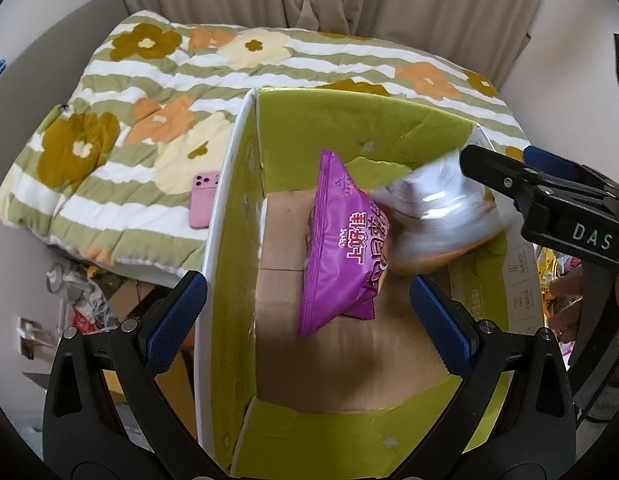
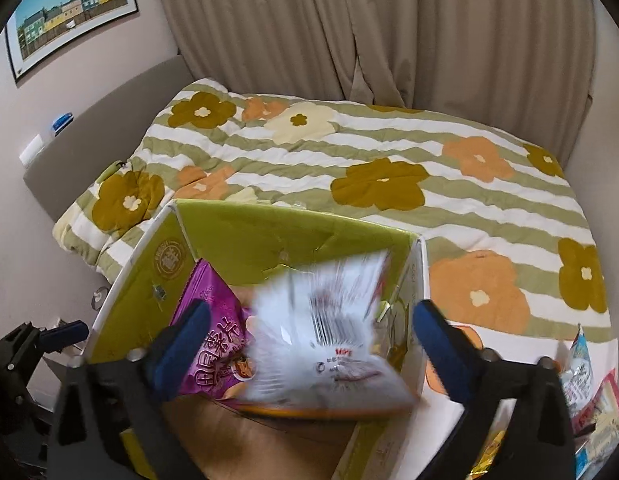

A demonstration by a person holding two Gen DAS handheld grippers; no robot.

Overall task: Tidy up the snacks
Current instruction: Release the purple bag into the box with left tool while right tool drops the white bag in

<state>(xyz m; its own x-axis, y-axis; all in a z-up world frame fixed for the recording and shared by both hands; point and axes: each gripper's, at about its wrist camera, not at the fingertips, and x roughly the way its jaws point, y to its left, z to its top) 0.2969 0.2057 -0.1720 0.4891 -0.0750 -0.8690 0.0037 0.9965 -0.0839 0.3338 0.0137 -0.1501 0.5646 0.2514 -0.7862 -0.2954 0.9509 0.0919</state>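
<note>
Beige curtains (image 2: 349,28) back a box (image 1: 237,168) where a blurred white bag (image 2: 325,336) hides print; both grippers spread.

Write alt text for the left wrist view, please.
An open left gripper hangs over a green-lined cardboard box on a floral quilt, a purple snack bag inside. A blurred white bag sits beside it below the right gripper.

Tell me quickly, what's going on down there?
Both grippers, left and right, open. Purple bag in box; white bag blurred, dropping in. Nothing blocking.
</note>
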